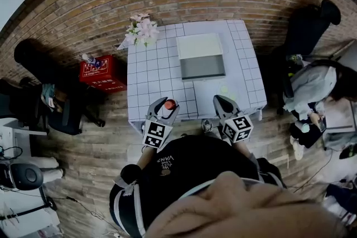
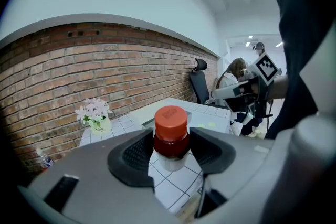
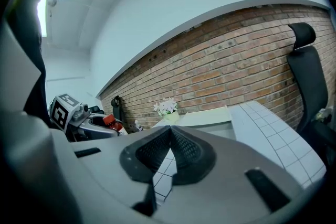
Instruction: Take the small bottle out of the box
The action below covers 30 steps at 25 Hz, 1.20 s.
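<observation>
A small bottle (image 2: 170,139) with a red cap and dark contents stands upright between the pads of my left gripper (image 2: 169,150), which is shut on it. In the head view the same bottle (image 1: 169,104) shows at the left gripper (image 1: 165,108), raised over the near edge of the white grid table (image 1: 150,75). The box (image 1: 200,55), grey with a pale lid, sits further back on the table, apart from both grippers. My right gripper (image 3: 169,150) is shut with its pads touching and nothing between them; it hovers at the table's front right (image 1: 223,105).
A pot of pale flowers (image 1: 143,30) stands at the table's far left corner. A red box (image 1: 102,73) lies on the floor to the left. Black office chairs (image 1: 307,25) and a seated person (image 1: 315,86) are at the right. Brick wall behind.
</observation>
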Each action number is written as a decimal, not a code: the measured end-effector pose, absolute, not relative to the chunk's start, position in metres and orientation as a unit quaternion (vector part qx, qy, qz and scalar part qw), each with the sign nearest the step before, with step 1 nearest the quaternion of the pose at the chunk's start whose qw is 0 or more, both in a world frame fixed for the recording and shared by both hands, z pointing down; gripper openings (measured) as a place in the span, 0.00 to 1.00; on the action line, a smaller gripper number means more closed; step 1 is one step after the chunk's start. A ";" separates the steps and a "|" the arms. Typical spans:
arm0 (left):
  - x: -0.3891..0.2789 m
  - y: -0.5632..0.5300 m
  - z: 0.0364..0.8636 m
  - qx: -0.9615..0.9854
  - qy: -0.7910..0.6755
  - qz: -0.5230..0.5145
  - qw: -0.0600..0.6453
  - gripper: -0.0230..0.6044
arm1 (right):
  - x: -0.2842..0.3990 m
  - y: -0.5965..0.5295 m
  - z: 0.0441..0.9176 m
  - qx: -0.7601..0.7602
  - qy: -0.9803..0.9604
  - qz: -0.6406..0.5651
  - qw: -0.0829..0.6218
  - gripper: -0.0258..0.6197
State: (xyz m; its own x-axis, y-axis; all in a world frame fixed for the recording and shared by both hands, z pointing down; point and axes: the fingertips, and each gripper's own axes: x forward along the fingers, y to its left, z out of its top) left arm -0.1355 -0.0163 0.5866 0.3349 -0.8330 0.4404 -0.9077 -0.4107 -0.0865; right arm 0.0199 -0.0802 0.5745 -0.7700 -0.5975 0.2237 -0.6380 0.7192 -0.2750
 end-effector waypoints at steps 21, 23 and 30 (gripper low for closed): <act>-0.138 0.019 0.597 0.828 -0.517 0.200 0.089 0.39 | 0.017 -0.038 0.605 0.360 -0.910 0.178 0.099 0.04; -0.138 0.019 0.597 0.829 -0.515 0.200 0.089 0.39 | 0.018 -0.037 0.608 0.364 -0.908 0.179 0.104 0.04; -0.139 0.018 0.598 0.830 -0.514 0.197 0.092 0.39 | 0.020 -0.039 0.612 0.376 -0.902 0.178 0.117 0.04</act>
